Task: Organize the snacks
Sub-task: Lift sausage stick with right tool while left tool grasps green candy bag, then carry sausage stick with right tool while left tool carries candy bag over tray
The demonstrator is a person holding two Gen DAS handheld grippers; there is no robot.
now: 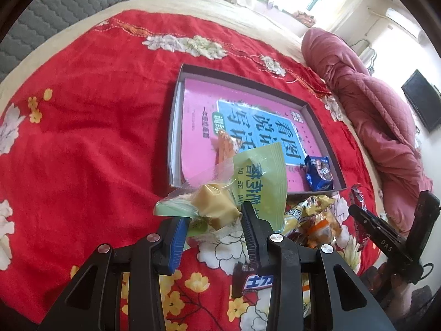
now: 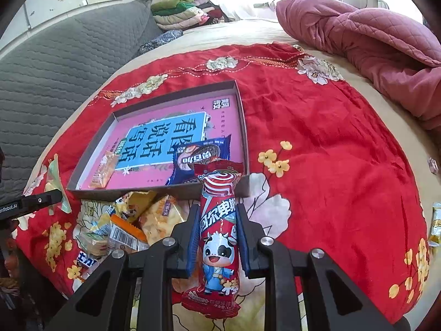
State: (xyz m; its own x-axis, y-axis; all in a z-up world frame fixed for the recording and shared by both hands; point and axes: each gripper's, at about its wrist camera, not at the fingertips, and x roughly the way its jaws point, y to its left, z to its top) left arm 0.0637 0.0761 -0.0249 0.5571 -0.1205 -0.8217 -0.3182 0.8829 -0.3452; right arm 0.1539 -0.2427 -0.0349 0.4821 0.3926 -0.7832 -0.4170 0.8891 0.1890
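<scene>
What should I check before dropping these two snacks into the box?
1. Right gripper shut on the red candy pack: ok.
2. Left gripper shut on the green pastry packet: ok, though held near one end.
3. Bare space left in the box: ok, only the blue cookie pack and orange packet inside.
4. Candy pack over the box: not ok, only its tip crosses the near wall.
5. Grippers apart from each other: ok.

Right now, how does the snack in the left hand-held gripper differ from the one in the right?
The green pastry packet is partly clear, showing a yellow cake; the red candy pack is opaque, with a cartoon cow. The packet is wide and crumpled; the pack is long and narrow. Both are clamped above the bedspread, outside the box.
</scene>
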